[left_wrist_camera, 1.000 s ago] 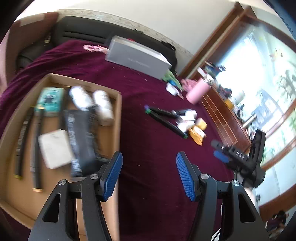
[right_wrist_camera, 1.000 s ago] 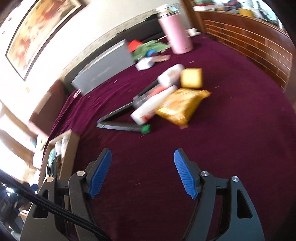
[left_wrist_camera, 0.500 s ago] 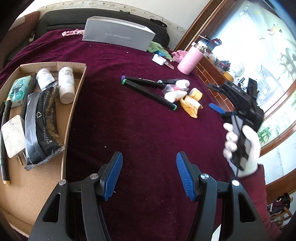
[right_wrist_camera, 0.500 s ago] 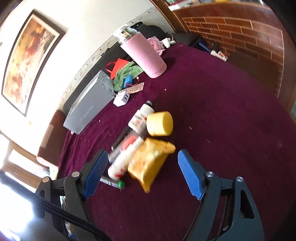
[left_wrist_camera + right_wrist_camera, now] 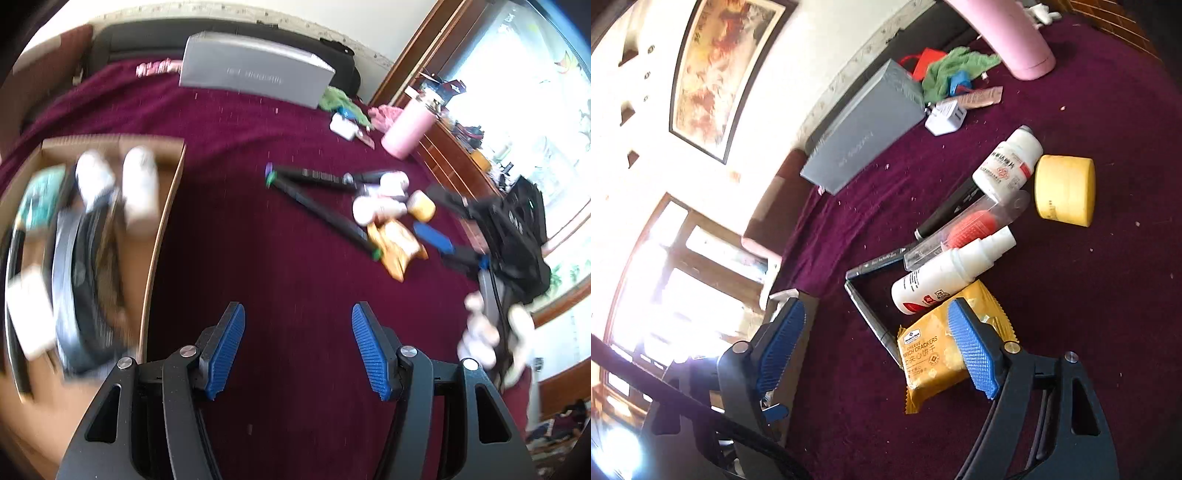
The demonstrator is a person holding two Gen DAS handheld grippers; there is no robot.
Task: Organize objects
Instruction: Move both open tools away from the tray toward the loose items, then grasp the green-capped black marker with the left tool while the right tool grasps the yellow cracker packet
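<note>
- The yellow cracker packet (image 5: 936,349) is seen low and right of centre in the right wrist view, lying on the maroon cloth (image 5: 1089,295); half a second ago it lay between the two pads and further up the frame.
- The right gripper (image 5: 877,345) is shown with jaws wide apart and nothing clamped; the right pad overlaps the packet's edge in the picture, but contact cannot be told. The gap is wider than one second ago.
- Just above the packet, a white spray bottle (image 5: 945,277), a clear tube with a red part (image 5: 967,229), a white pill bottle (image 5: 1006,164) and a yellow jar (image 5: 1065,190) are grouped; two dark pens (image 5: 871,321) meet in a corner at their left.
- The left gripper (image 5: 297,347) is held with jaws apart over bare cloth, unchanged in width.
- Only the left wrist view shows the cardboard tray (image 5: 168,206) at the left, blurred, already filled, and the hand (image 5: 487,332) holding the right gripper at the right edge.
- Only the right wrist view shows the framed painting (image 5: 724,70), upper left.
</note>
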